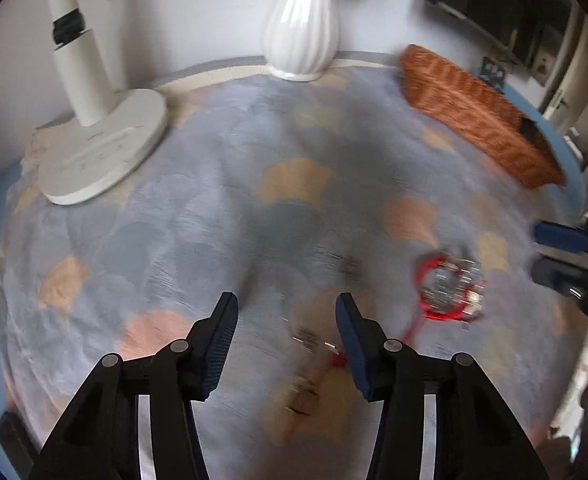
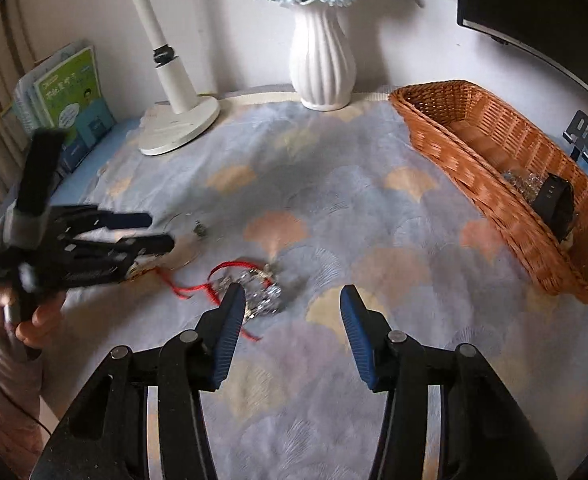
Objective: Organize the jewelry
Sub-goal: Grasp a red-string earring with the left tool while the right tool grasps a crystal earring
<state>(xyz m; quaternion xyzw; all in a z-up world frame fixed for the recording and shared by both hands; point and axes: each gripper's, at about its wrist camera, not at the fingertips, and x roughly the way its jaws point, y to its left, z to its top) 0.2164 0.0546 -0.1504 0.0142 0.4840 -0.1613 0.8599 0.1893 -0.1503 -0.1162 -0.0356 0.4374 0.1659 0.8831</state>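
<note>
vase (image 2: 322,64): glossy ribbed ceramic
basket (image 2: 446,140): rough woven wicker
cloth (image 2: 334,208): soft matt plush
bracelet (image 2: 263,294): shiny metal

The left gripper (image 1: 285,310) has its jaws spread wide, fingers pointing forward and down. The right gripper (image 2: 289,300) is likewise agape, level with it to its right. A bare hand (image 2: 33,320) clasps the left gripper's handle from below.

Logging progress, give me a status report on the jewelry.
Left gripper open, empty; right gripper open, empty. Red-cord bracelet loose on cloth; some pieces in basket. Nothing blocking.
</note>
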